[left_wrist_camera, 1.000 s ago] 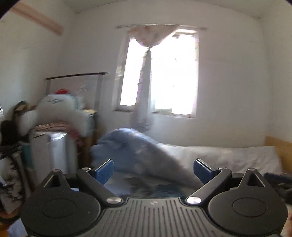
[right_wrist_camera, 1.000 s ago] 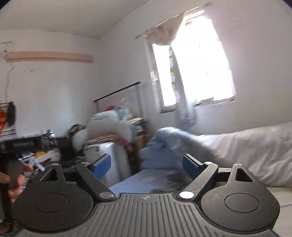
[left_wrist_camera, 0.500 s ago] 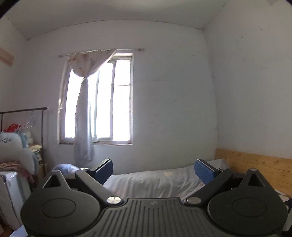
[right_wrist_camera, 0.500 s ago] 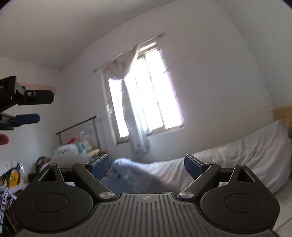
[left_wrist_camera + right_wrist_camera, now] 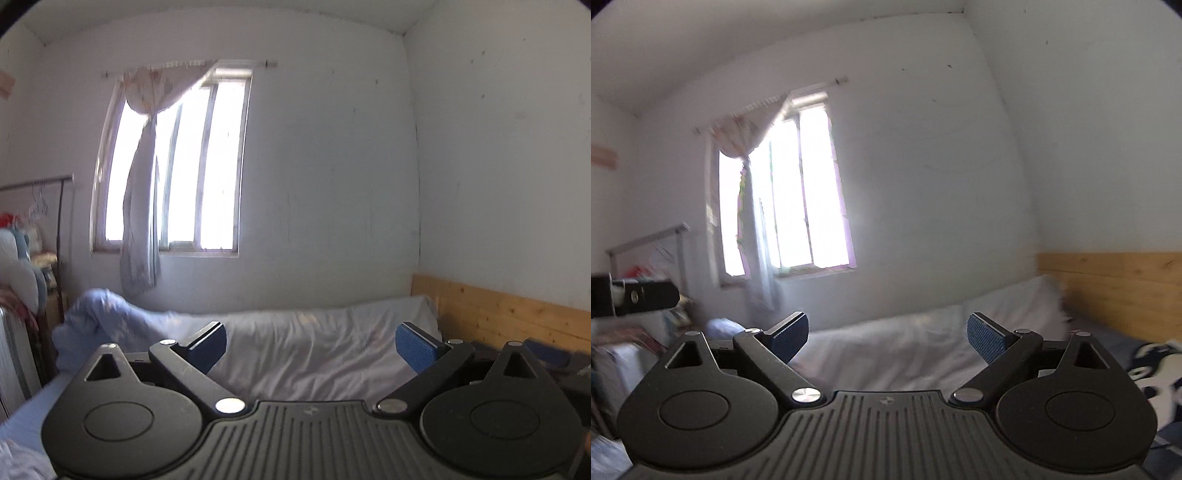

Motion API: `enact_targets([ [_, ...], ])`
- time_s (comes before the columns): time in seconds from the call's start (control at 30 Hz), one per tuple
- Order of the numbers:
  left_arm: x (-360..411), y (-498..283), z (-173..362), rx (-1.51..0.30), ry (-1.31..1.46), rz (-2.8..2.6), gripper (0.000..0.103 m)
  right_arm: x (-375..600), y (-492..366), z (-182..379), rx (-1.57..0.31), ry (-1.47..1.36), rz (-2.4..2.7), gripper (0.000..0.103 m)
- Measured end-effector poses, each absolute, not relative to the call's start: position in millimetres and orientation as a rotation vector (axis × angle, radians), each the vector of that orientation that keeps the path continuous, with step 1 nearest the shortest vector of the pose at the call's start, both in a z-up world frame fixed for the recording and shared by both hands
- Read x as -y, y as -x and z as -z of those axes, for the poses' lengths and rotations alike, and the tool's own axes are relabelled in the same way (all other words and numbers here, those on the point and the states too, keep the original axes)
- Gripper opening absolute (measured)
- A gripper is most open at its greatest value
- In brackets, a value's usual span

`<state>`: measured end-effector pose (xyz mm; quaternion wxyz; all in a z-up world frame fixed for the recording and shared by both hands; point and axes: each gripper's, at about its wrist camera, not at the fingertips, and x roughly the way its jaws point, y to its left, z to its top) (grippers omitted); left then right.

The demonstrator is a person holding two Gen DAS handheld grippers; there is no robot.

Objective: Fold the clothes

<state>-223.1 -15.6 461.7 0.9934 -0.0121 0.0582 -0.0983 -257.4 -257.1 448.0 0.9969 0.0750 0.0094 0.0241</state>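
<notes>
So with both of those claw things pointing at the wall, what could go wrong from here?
Both the left gripper and right gripper are open and empty, aimed level over the white bedding, so any reach for clothes starts blind. The right view is blurred, so aim may suffer. The dark garment by the wooden headboard lies off to the side, easy to miss.

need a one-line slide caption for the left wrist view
Left gripper, jaws open and empty, points across a bed with a rumpled white sheet toward a bright curtained window.
</notes>
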Motion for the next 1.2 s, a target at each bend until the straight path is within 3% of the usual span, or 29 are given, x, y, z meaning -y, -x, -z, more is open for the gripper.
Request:
enact_targets([
  [0.57,32.6,138.3,-340.6,-0.241,-0.034,0.178,0.101,233.2,187.6,-361.1,-0.212,-0.11,0.049,0.101],
  [0.87,19.9,66.8,-222.3,-0.331,0.032,0.133,0.101,235.8,115.9,-253.4,-0.282,-0.129,0.057,0.101],
  [1.2,-1.7,6.1,-73.4,-0.387,-0.054,0.02,0.101,217.1,22.2,-90.7,-0.411,-0.086,0.062,0.101],
])
